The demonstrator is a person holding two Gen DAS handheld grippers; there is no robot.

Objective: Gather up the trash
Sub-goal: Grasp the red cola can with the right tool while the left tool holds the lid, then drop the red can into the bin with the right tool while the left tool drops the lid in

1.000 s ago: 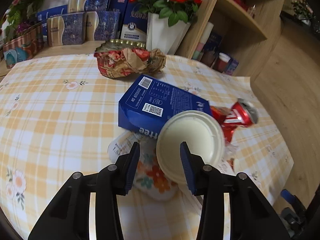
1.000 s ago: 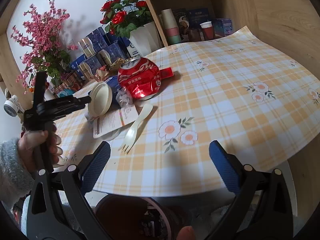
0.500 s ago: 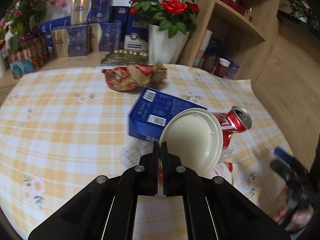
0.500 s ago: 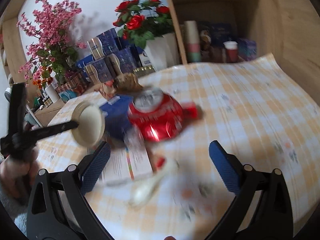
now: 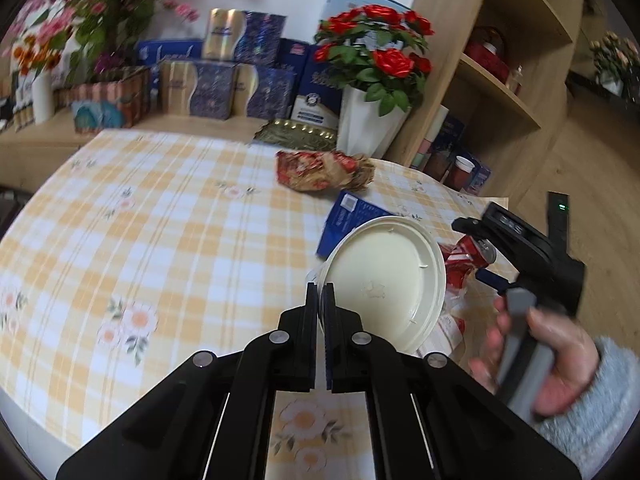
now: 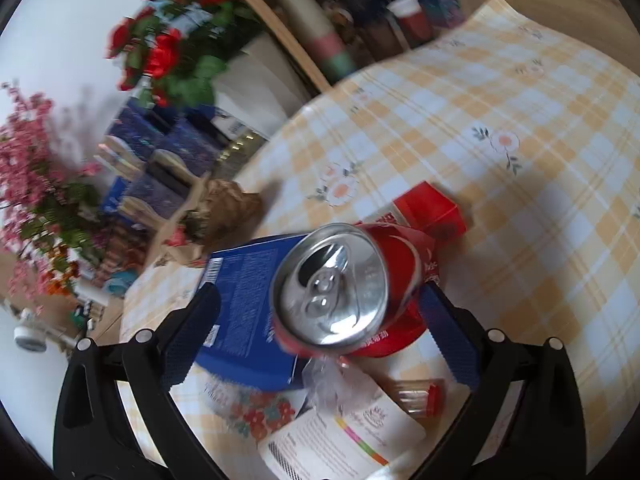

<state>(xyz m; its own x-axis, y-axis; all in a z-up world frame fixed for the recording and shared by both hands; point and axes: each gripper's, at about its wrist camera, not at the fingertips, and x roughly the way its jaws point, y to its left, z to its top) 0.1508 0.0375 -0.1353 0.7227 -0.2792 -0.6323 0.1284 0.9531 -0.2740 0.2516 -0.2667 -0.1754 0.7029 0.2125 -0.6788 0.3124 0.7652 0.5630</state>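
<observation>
My left gripper (image 5: 322, 300) is shut on the rim of a cream plastic lid (image 5: 386, 284), which it holds tilted above the checked tablecloth (image 5: 160, 240). Behind the lid lie a blue carton (image 5: 346, 216) and a crushed red can (image 5: 464, 256). In the right wrist view the red can (image 6: 332, 284) lies on the blue carton (image 6: 244, 300), its silver top facing the camera. My right gripper (image 6: 318, 304) is open, one finger on each side of the can, and neither pad presses on it. A hand (image 5: 544, 360) holds that gripper's grey handle.
A crumpled red and brown wrapper (image 5: 320, 170) lies further back. A small red box (image 6: 432, 208), a printed leaflet (image 6: 340, 436) and a small red-capped bottle (image 6: 416, 396) lie around the can. A white vase of red roses (image 5: 368, 120), stacked boxes and a wooden shelf unit (image 5: 500, 80) stand behind the table.
My left gripper closed on the lid's rim and lifted it back from the pile. My right gripper swung in from the table's edge, rolled, and now straddles the can.
</observation>
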